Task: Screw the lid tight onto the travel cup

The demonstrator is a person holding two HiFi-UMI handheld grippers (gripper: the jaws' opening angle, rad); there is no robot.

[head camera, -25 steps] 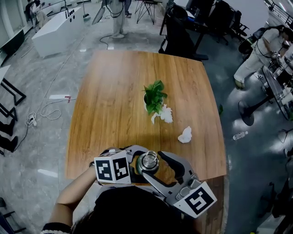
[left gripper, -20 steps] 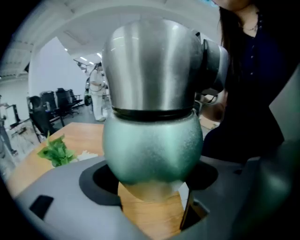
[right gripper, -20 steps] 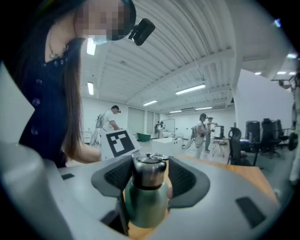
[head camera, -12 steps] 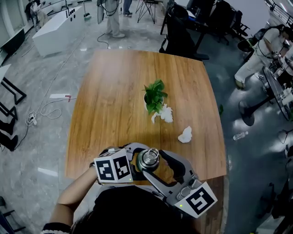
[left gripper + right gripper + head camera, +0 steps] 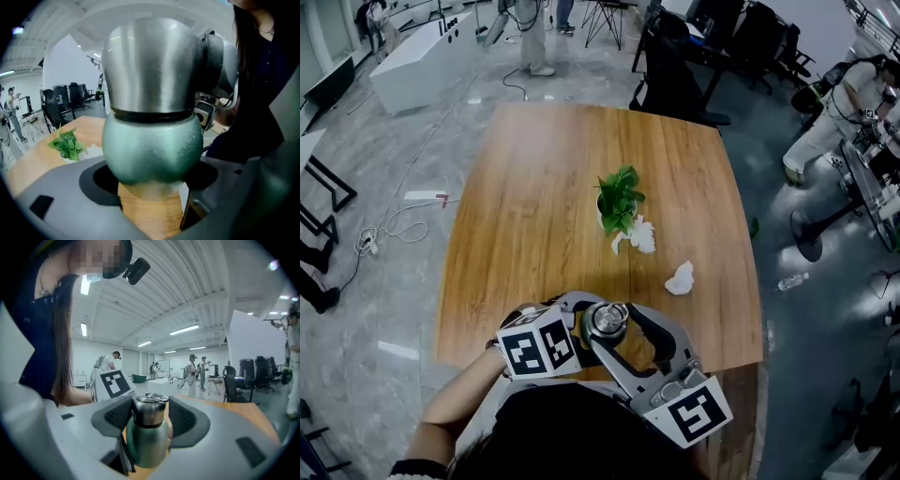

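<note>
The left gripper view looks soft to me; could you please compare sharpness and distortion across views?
Left gripper view: cup looms close, bulged, slightly soft. Right gripper view: lid sharp, ceiling bowed. Head view: table evenly lit, crisp.

Person with long dark hair (image 5: 61, 348) in a dark top (image 5: 23, 343); grey left gripper (image 5: 587, 315) and right gripper (image 5: 624, 328), black-padded, each bearing a white cube (image 5: 539, 345) of black square markers.

The travel cup (image 5: 146, 441) has a matte green body and a brushed silver lid (image 5: 149, 411). The left gripper (image 5: 152, 187) and right gripper (image 5: 147, 427) are grey with black pads (image 5: 117, 416); their cubes (image 5: 539, 345) are white with black squares. The table (image 5: 544, 206) is brown wood-grain.
</note>
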